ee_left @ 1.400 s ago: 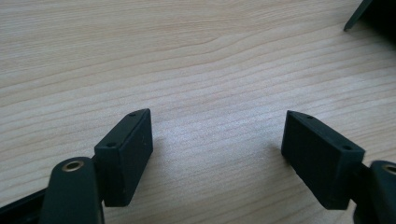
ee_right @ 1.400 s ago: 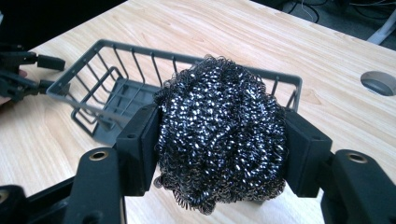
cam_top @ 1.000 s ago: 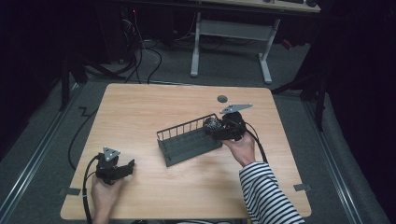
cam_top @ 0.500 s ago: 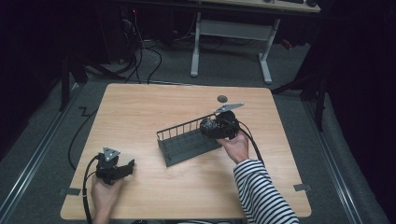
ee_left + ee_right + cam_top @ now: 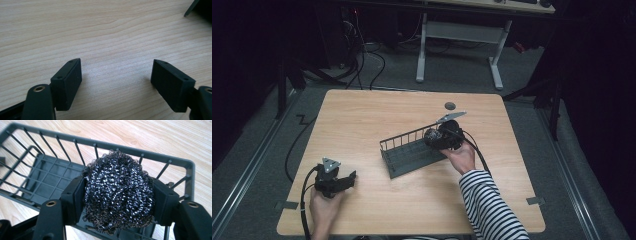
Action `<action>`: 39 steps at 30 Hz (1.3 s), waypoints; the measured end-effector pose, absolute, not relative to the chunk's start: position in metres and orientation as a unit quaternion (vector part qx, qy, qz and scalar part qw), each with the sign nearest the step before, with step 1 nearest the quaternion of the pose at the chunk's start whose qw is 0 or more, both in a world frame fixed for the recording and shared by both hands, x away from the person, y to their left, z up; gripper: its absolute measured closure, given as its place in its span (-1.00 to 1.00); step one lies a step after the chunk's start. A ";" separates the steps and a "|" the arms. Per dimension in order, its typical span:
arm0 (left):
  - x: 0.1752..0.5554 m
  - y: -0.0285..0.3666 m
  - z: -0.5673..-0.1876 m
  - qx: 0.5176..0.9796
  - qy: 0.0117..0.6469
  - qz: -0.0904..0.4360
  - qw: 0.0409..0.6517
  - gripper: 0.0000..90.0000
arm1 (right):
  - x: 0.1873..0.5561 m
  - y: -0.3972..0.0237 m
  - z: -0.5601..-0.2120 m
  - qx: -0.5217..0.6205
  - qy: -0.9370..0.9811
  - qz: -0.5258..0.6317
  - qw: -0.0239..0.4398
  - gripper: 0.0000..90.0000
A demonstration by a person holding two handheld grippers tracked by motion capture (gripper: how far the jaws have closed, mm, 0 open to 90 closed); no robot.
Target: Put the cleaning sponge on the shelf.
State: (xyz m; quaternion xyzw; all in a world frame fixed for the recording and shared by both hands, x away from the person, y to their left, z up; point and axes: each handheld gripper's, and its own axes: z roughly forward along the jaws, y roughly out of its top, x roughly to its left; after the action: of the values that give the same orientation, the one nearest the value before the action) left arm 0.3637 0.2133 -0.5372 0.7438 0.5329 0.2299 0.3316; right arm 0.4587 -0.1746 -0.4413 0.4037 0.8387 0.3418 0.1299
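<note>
My right gripper [image 5: 117, 202] pinches the scourer [image 5: 117, 195], a pad on each side of the steel-wool ball; its jaws have just been easing apart, yet both pads press on the wire. The scourer is a rounded wad with no clear long axis and no end that points anywhere. It hangs over the right end of the basket [image 5: 412, 155], above the rim.

In the high view the basket lies near the table's [image 5: 362, 115] middle, its long axis running from about 8 o'clock to 2 o'clock, the open top up. My right gripper [image 5: 439, 139] sits at its 2 o'clock end.

My left gripper [image 5: 349, 177] rests near the table's 7 o'clock corner, jaws spread wide over bare wood, well apart from the basket.
</note>
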 end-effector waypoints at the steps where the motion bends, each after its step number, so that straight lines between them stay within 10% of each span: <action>1: 0.364 0.213 -0.537 0.744 0.533 0.230 0.332 -0.44 | 0.459 -0.174 -0.442 0.404 0.839 0.341 0.128 -0.19; 39: 0.364 0.213 -0.537 0.745 0.531 0.229 0.333 -0.44 | 0.423 -0.230 -0.417 0.428 0.789 0.413 0.153 -0.20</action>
State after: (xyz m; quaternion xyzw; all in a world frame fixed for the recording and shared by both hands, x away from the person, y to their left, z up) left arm 0.3636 0.2129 -0.5372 0.7452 0.5307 0.2288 0.3326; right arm 0.4226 -0.2297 -0.4169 0.4281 0.7890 0.4133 0.1531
